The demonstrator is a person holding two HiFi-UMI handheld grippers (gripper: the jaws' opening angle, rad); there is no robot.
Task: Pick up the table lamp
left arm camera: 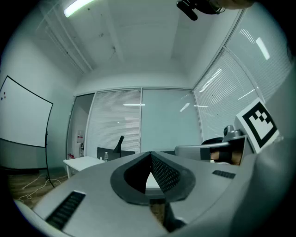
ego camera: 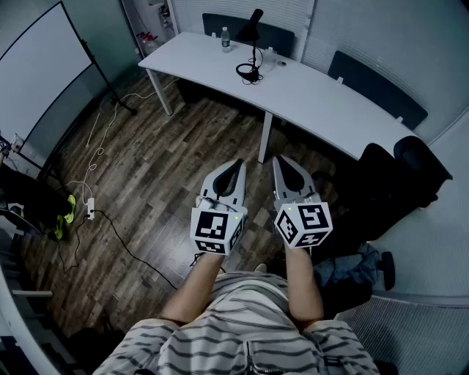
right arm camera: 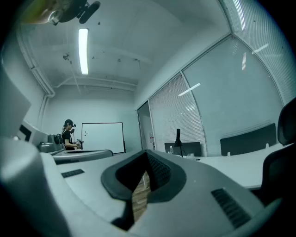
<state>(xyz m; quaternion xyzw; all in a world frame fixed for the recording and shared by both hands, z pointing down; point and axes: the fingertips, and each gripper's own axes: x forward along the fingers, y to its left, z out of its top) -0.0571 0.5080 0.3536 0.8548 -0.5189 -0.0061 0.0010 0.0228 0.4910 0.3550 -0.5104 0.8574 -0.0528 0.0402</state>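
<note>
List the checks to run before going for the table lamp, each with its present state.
1. Table lamp found and upright on the white table: ok.
2. Left gripper open for a grasp: not ok, its jaws are together with nothing between them.
3. Right gripper open for a grasp: not ok, its jaws are also together and empty.
4. Lamp near enough: not ok, both grippers are close to the body over the floor, and the table lies well ahead.
5. Room beside the lamp: ok, the water bottle stands apart from it.
6. Lamp's cord free: cannot tell.
</note>
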